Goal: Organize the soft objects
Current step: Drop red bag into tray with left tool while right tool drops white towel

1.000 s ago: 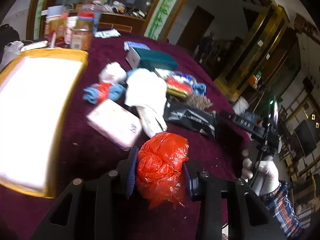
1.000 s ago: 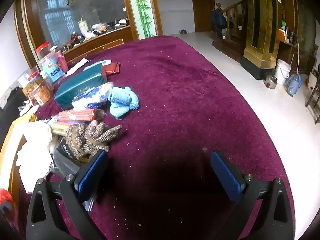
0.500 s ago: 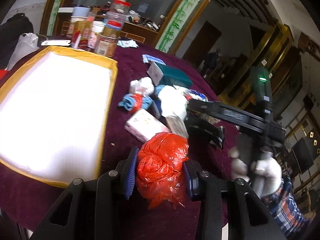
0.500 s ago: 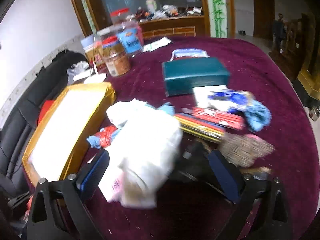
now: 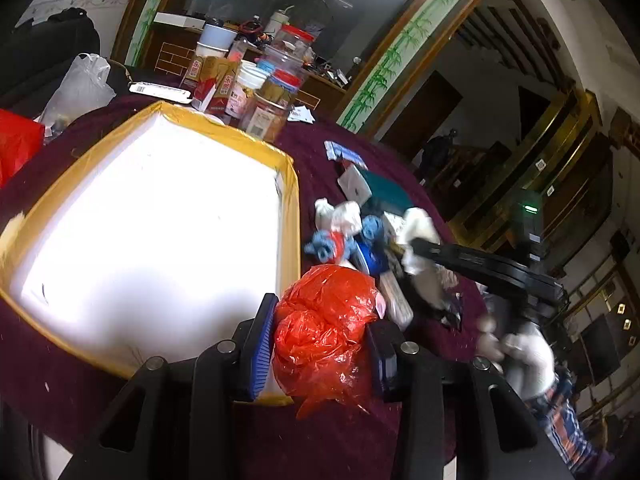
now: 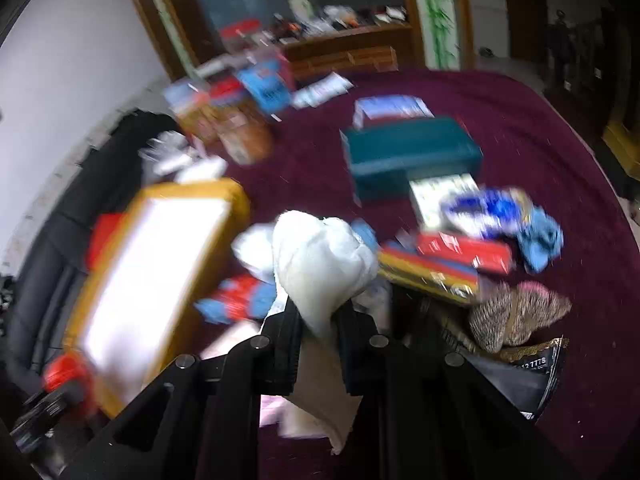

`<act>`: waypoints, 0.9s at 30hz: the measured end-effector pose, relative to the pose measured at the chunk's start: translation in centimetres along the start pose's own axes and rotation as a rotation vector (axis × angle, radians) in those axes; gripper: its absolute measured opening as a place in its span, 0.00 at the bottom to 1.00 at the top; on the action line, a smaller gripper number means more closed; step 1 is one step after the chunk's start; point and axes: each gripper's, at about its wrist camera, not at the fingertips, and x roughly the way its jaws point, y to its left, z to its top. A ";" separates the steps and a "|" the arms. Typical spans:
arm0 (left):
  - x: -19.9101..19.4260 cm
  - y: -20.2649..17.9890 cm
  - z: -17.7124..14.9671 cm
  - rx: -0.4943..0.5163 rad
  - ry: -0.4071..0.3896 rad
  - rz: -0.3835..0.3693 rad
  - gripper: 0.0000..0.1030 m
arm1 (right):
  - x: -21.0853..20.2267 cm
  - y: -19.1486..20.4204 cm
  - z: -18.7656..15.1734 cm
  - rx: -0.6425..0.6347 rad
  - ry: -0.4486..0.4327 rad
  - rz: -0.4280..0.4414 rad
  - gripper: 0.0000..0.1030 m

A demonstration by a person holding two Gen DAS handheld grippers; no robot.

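Right wrist: claw point(image 6: 318, 344) pinches crumpled white cloth point(image 6: 320, 260) above plush maroon tablecloth point(image 6: 520, 128).

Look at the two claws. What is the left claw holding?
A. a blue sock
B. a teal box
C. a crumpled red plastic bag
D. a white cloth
C: the left claw is squeezed on the crumpled red plastic bag, right by the corner of the yellow-edged box; the white cloth is pinched in the right claw instead.
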 end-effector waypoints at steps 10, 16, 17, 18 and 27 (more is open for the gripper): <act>4.9 3.9 9.3 -0.079 0.022 0.029 0.41 | 6.8 7.9 5.5 0.089 0.152 0.352 0.15; 9.5 7.9 12.5 -0.185 0.044 0.069 0.41 | 14.0 9.5 7.2 0.144 0.221 0.337 0.15; 10.1 8.5 12.7 -0.196 0.044 0.074 0.43 | 14.9 9.5 7.3 0.150 0.231 0.322 0.15; 10.8 9.0 12.9 -0.209 0.050 0.080 0.46 | 15.5 9.7 7.3 0.154 0.235 0.310 0.15; 13.1 10.8 13.0 -0.257 0.072 0.095 0.69 | 16.9 10.1 7.3 0.071 0.205 0.152 0.42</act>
